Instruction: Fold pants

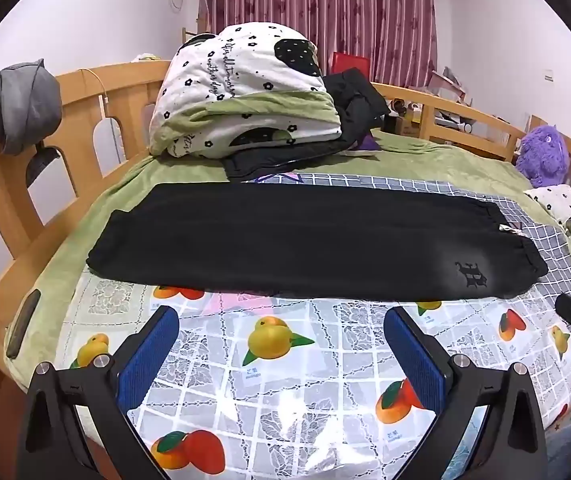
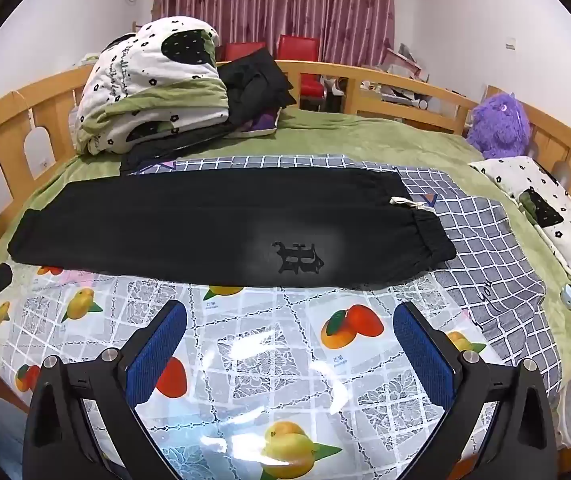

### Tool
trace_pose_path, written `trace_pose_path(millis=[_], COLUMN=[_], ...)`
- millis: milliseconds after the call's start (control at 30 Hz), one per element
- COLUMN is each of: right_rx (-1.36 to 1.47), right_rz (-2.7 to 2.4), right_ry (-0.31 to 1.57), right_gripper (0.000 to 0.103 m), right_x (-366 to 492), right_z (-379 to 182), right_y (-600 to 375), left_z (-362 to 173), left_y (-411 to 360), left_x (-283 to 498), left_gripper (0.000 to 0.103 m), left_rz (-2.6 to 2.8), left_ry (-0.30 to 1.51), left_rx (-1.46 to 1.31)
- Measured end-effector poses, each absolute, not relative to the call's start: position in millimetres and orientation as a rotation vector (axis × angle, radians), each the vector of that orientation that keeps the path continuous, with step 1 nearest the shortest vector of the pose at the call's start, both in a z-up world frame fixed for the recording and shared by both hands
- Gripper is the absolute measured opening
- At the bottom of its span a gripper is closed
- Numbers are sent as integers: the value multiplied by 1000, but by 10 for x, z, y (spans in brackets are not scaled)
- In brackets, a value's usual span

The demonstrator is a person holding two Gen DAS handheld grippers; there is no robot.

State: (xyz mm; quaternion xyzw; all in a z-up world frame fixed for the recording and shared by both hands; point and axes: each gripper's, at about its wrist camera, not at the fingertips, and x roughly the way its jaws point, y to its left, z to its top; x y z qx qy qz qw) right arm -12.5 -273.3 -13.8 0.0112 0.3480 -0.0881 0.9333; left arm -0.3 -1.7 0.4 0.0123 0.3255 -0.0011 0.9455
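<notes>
pants: lie halved lengthwise on bed
left hand-held gripper: released, empty
right hand-held gripper: released, empty
step: we pinch waistband and cuffs, fold evenly

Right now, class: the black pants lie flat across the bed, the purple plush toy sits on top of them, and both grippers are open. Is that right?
One thing is wrong. The plush toy is not on the pants; it sits apart, at the bed's far right corner by the wooden rail, as the right wrist view shows. The pants do lie flat, and the left gripper and right gripper are open.
</notes>
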Motion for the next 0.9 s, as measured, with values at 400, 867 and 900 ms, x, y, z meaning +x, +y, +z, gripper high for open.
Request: trace_pose_path(millis=[400,867,900], right_rx=[80,88,89], right_rz=[-172,-170,-169], right_ry=[695,703,703], right_gripper=[102,102,102], right_x=[-150,-143,-142], right_z=[-92,-109,-108], right_y=[-2798,-2845,-2844], left_z=[-41,-97,-97], left_y=[1,-19,-16], left_x=[-29,-29,-30], left_gripper=[103,103,103], left_rz=[-6,-4,-4], left_ry=[662,675,675], left_rx=[3,7,6])
